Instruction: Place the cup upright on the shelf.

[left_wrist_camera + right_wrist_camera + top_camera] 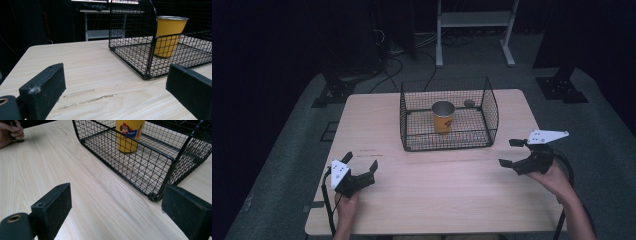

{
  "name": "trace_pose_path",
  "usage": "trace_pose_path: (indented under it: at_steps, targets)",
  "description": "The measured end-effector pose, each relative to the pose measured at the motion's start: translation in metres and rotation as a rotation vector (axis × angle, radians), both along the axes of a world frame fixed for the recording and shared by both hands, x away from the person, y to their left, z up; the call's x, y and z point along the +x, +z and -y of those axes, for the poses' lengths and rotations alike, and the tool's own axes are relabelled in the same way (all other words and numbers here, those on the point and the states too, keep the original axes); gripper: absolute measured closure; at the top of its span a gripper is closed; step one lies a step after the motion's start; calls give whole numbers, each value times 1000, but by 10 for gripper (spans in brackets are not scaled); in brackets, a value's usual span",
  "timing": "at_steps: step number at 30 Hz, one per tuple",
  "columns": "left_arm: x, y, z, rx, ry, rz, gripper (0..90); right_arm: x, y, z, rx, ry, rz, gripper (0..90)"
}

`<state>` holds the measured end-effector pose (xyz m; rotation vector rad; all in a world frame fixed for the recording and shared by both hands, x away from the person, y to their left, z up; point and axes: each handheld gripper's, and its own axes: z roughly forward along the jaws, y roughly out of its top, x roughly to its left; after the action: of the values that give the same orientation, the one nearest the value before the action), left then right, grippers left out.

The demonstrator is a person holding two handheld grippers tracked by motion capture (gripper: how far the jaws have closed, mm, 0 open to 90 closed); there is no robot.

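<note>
- Your left gripper sits low near the front left of the table, jaws spread wide, nothing between them. The left gripper view looks out across bare wood toward the basket.
- Your right gripper hovers near the right edge, jaws equally wide and empty, aimed at the basket's near right corner.
- The yellow cup stands upright inside the wire basket, roughly mid-floor, clear of every wall. A cartoon print faces the right gripper view.
- Risk: the basket walls rise around the cup on the sides, so a level approach from either hand will likely meet wire before cup. Come over the top rim instead.
- Risk: the cup looks light and tapered. Judged from that, a pinch on one side of the lip could tip it or squirt it out of the pads; a nudge from one jaw before closing could knock it over against the mesh.
- Risk: the basket itself looks light. Catch a jaw in the mesh and you probably drag the whole thing across the wood.
- A small dark round object lies at the basket's far right, behind the cup. What it is cannot be told. It is apart from the cup.
- Cables trail off both grippers toward you; watch for snagging on the table edge.
- Beyond the table: a white frame stand and floor cables, well clear.
</note>
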<state>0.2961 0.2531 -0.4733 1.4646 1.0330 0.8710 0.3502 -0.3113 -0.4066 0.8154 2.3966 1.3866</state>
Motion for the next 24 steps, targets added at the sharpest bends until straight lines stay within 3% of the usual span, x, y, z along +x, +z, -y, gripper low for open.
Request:
trace_pose_path:
  at_steps: [24]
  targets:
    - [0, 0, 1, 6, 0, -1, 20, -26, -18, 17, 22, -35, -6, 84]
